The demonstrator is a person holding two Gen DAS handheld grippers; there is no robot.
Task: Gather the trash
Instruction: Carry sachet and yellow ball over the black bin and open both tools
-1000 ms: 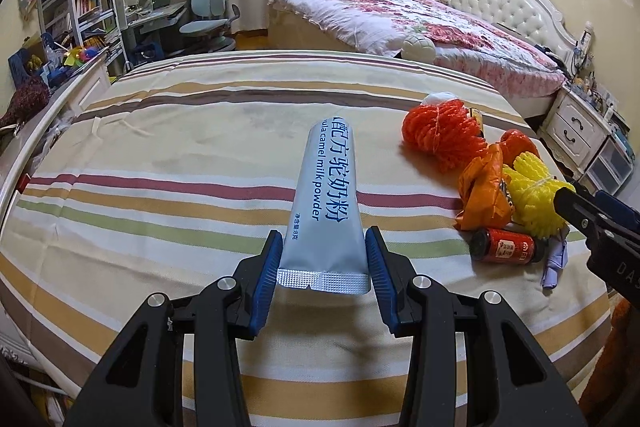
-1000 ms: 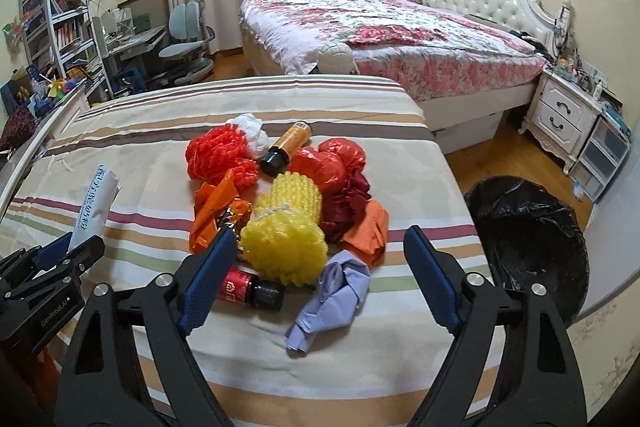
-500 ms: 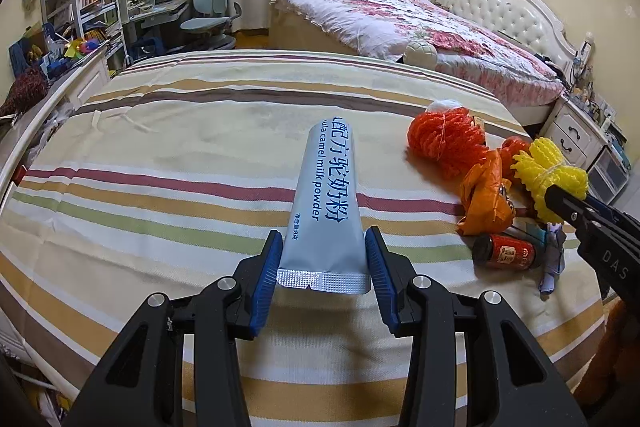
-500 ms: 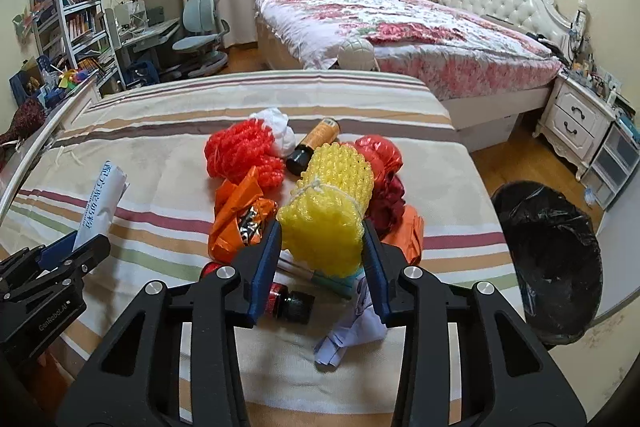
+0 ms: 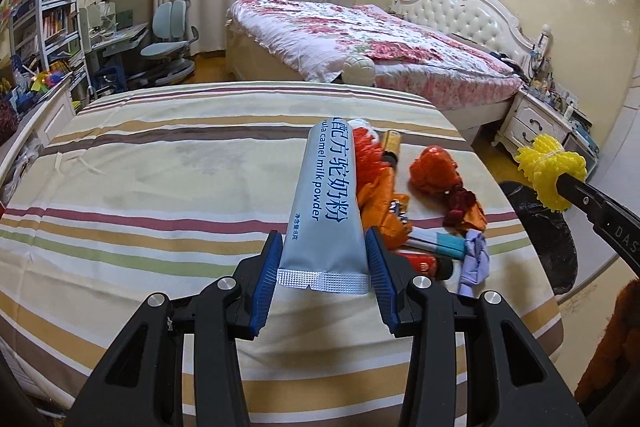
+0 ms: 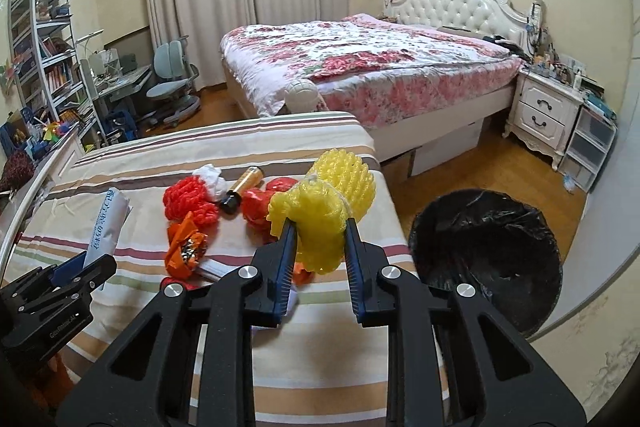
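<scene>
Foam netting [image 6: 324, 223], the yellow piece, now sits pinched in my right gripper [image 6: 318, 251], lifted clear of the pile where a second ago the jaws only straddled it. My left gripper [image 5: 323, 267] stays clamped on the milk powder sachet [image 5: 326, 203] (both hands loaded). Open floor lies right of the striped bed [image 6: 280, 355] edge, with the black-lined bin [image 6: 486, 259] near it.

Home bedroom; floral bed [image 6: 372, 67], bookshelf [image 6: 40, 47]
</scene>
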